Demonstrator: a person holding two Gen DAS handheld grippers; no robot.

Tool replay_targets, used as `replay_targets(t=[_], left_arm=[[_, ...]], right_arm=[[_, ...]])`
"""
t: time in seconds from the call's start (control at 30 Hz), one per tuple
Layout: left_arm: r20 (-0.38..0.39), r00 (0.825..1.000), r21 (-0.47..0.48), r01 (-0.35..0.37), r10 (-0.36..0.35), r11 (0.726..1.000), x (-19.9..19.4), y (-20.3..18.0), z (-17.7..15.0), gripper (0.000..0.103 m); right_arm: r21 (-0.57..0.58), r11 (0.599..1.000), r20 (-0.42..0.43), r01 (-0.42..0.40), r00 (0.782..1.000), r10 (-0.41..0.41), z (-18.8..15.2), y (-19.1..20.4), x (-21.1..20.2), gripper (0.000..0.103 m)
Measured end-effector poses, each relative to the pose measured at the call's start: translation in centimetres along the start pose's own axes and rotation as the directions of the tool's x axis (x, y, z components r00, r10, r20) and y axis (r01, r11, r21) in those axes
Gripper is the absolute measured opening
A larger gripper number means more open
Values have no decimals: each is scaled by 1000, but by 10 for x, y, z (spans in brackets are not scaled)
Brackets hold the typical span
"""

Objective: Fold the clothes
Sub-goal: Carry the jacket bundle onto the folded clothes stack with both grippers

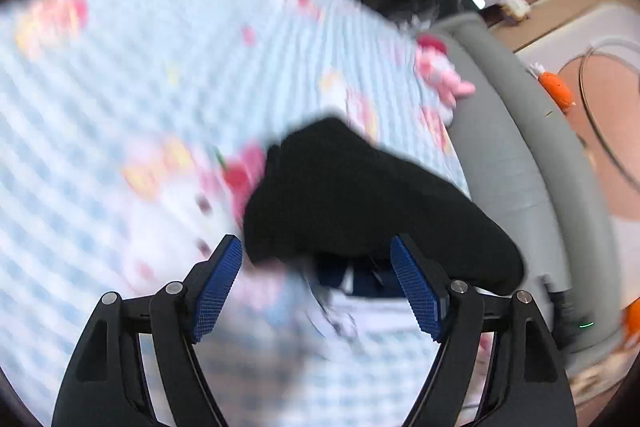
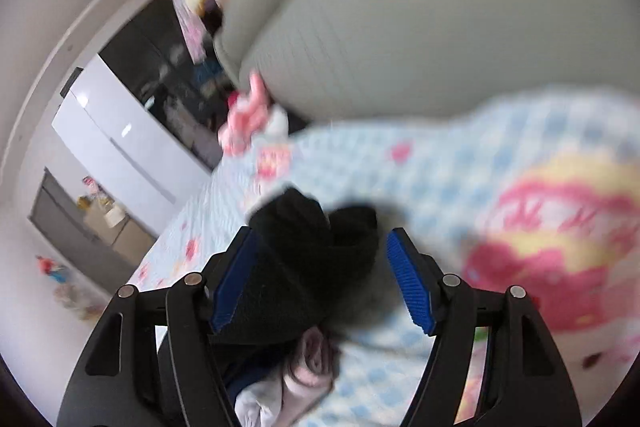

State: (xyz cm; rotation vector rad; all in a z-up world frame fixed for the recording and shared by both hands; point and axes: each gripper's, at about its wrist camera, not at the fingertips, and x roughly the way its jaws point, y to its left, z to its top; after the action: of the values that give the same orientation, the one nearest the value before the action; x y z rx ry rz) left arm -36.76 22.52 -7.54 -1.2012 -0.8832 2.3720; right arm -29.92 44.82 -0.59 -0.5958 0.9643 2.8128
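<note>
A black garment (image 1: 360, 203) lies bunched on the blue-and-white checked bedsheet (image 1: 140, 67), near the bed's padded edge. My left gripper (image 1: 316, 287) is open just short of it; the blue pads (image 1: 218, 283) stand wide apart and the cloth's near edge overlaps the right fingertip. In the right wrist view the same black garment (image 2: 304, 259) sits between the fingers of my right gripper (image 2: 322, 281), which is open. The cloth lies against the left pad (image 2: 232, 279), and a gap shows at the right pad. Both views are blurred.
A grey padded bed surround (image 1: 516, 163) (image 2: 400, 19) runs along the sheet's edge. A pink plush toy (image 1: 436, 71) (image 2: 248, 123) lies beside it. Pale pink and white cloth (image 2: 308, 367) lies under the right gripper. A white cabinet (image 2: 112, 143) and an orange toy (image 1: 556, 91) stand beyond the bed.
</note>
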Motion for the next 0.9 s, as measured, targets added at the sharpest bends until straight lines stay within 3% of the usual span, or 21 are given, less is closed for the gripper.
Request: replay_targets(t=[0.03, 0.1, 0.17, 0.23, 0.27, 0.3, 0.4, 0.43, 0.5, 0.57, 0.67, 0.8, 0.9], left_arm=[[50, 999, 59, -18, 16, 998, -15, -16, -17, 79], [107, 994, 201, -20, -1, 979, -17, -50, -13, 79], [121, 989, 350, 40, -87, 936, -22, -60, 15, 79], [76, 986, 435, 101, -148, 895, -42, -74, -21, 79], [29, 987, 445, 128, -157, 886, -27, -92, -15, 79], [-10, 988, 441, 143, -154, 886, -9, -102, 6, 79], [-163, 984, 387, 125, -66, 913, 57, -90, -34, 80], [-228, 972, 340, 131, -53, 931, 73, -86, -42, 81], [-344, 932, 161, 175, -111, 971, 96, -70, -63, 84], [-330, 927, 78, 214, -178, 974, 91, -49, -77, 84], [-293, 945, 155, 200, -148, 967, 81, -55, -86, 84], [-316, 939, 151, 193, -138, 969, 86, -48, -88, 84], [-285, 953, 202, 161, -100, 966, 66, -58, -78, 83]], right_arm=[[-32, 999, 9, -17, 1000, 17, 5, 3, -8, 70], [-97, 994, 24, -49, 998, 51, 15, 10, -23, 70], [-203, 977, -42, -65, 997, 58, 11, 36, 3, 70], [-280, 957, -109, -77, 993, 48, -1, 46, 8, 70], [-317, 946, -160, -76, 987, 26, -15, 49, 24, 69], [-330, 942, -189, -58, 982, -6, -25, 43, 36, 69], [-326, 945, -260, -17, 963, -72, -46, 20, 64, 68], [-293, 956, -279, -18, 958, -67, -48, 10, 72, 69], [-200, 978, -304, -57, 953, -7, -59, -16, 85, 69], [-224, 972, -289, -76, 957, 8, -71, -25, 84, 69], [-222, 972, -279, -75, 960, 10, -81, -24, 80, 69], [-238, 970, -269, -52, 963, -14, -89, -20, 77, 69], [-272, 962, -249, -11, 967, -60, -83, -8, 57, 69]])
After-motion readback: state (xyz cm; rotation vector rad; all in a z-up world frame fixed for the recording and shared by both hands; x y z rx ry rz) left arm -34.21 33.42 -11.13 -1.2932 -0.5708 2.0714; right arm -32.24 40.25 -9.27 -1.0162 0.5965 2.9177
